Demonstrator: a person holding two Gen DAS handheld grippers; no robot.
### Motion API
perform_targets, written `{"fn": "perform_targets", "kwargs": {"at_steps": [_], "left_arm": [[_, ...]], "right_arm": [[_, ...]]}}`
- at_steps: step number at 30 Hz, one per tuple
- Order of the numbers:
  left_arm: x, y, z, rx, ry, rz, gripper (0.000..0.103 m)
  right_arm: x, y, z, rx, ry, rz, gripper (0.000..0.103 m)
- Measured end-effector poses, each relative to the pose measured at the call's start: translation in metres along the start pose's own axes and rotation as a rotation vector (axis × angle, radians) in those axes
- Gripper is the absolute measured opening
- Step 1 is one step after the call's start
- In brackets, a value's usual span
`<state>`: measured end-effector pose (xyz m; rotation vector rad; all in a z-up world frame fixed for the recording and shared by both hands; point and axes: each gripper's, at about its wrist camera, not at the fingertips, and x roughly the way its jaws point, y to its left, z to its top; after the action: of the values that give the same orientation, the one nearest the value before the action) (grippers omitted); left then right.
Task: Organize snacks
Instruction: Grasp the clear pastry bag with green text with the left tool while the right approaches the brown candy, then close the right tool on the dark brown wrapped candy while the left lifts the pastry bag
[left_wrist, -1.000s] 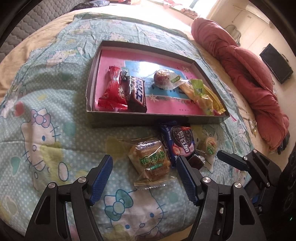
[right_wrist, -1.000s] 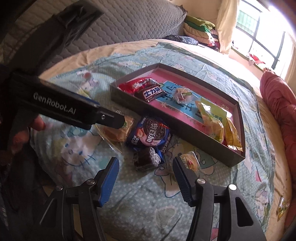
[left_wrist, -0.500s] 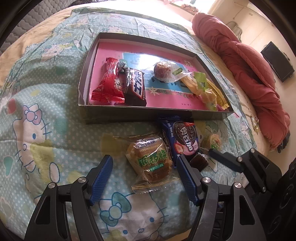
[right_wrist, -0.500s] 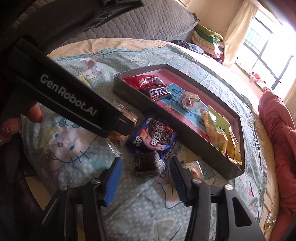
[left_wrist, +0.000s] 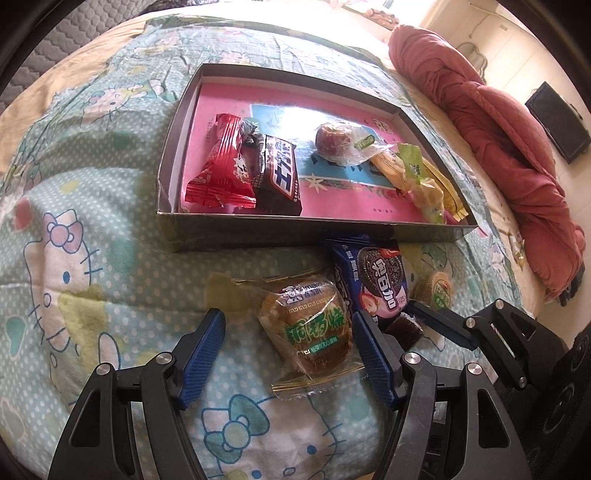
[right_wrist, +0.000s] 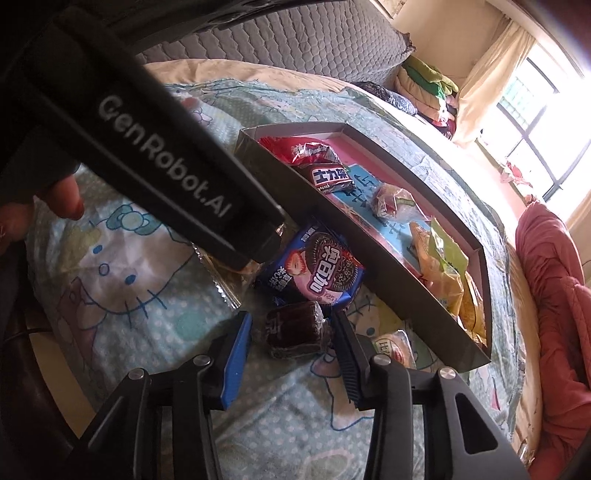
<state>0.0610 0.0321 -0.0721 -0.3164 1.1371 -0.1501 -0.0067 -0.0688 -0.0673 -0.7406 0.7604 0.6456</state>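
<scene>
Right gripper fingers closing around dark brownie on bed, small gaps remaining. Left gripper fingers standing wide, straddling wrapped cake, not gripping.

Black angular left gripper and right gripper, blue ribbed fingers, silver screws, white "GenRobot.AI" lettering on one arm

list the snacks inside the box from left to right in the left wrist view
red wrapper snack → dark chocolate bar → round brown snack in clear wrap → green and yellow packets at the right end, which overlap each other.
</scene>
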Motion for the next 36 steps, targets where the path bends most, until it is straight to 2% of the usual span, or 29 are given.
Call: {"fn": "perform_targets", "kwargs": {"at_steps": [4,7,10,14,24,36], "left_arm": [[0.002,0.000,0.001,-0.004,0.001,-0.010,0.073],[0.004,0.000,0.001,-0.007,0.000,-0.010,0.073],[0.005,-0.001,0.001,-0.002,-0.005,-0.004,0.071],[0.006,-0.004,0.001,0.010,-0.007,-0.004,0.054],[0.000,-0.006,0.001,0.016,-0.025,-0.013,0.045],[-0.029,0.002,0.003,-0.015,-0.090,-0.032,0.045]], "right_arm": [[-0.002,-0.014,0.000,0.080,0.010,0.057,0.039],[-0.004,-0.030,0.000,0.189,0.021,0.123,0.039],[-0.006,-0.041,-0.002,0.250,0.021,0.149,0.039],[-0.010,-0.058,-0.003,0.344,0.002,0.204,0.039],[-0.010,-0.067,-0.006,0.426,-0.011,0.244,0.039],[-0.016,-0.079,-0.007,0.480,-0.041,0.249,0.039]]}}
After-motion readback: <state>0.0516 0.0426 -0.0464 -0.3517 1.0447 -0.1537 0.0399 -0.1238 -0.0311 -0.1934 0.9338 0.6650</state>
